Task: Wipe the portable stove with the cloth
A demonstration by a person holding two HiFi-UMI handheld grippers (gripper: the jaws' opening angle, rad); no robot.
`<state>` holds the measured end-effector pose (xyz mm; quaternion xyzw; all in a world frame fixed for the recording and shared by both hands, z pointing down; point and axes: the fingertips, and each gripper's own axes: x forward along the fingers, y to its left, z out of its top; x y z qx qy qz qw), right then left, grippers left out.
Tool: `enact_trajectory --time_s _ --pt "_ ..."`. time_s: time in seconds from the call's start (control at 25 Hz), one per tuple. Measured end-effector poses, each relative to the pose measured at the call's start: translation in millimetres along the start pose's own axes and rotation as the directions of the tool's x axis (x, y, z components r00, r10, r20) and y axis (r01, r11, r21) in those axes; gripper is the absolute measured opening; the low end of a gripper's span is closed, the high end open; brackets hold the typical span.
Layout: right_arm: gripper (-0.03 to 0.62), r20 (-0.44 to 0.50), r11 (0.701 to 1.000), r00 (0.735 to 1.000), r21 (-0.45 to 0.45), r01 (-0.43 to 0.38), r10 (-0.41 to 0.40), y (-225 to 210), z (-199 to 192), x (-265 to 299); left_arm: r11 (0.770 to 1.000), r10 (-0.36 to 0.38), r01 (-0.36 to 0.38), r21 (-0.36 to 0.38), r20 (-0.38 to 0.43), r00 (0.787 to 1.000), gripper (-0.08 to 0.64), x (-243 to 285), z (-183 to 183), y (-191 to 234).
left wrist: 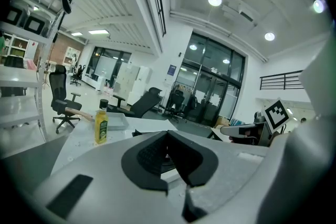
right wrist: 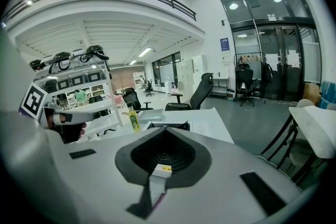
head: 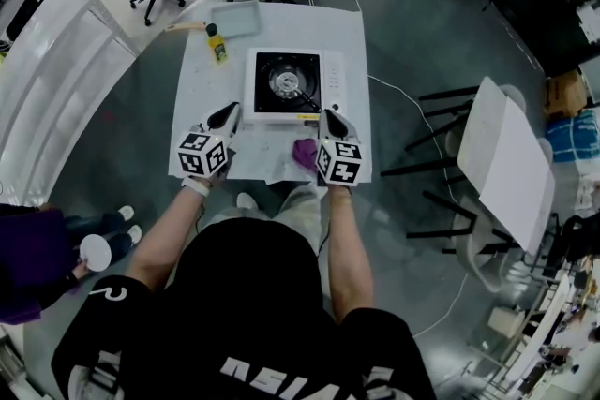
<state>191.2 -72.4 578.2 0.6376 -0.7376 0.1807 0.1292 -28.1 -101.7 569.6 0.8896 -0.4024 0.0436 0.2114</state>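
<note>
Yellow-labelled bottle [head: 217, 43], print unreadable, white portable stove [head: 331, 90], purple cloth [head: 305, 152]

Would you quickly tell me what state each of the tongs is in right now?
Left tongs: closed, holding nothing.
Right tongs: closed, holding nothing.

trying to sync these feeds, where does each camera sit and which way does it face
Head view: on the person's head, facing steeply down at the portable stove and cloth; both forearms, left gripper and right gripper show.
Left gripper view: on the left gripper, facing across the table toward glass doors; its shut jaws show.
Right gripper view: on the right gripper, facing likewise; its shut jaws show.
Shared: both gripper views catch the yellow bottle.
</note>
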Motion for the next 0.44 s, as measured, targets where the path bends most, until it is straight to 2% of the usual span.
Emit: enact_trajectory --time_s 0.44 --pt "-0.005 -0.006 1.000 1.000 0.000 0.004 -0.004 -1.3 -0.5 -1.9 1.000 -0.001 0.001 -0.003 -0.007 1.000 -0.002 0.2 -1.9 -1.7"
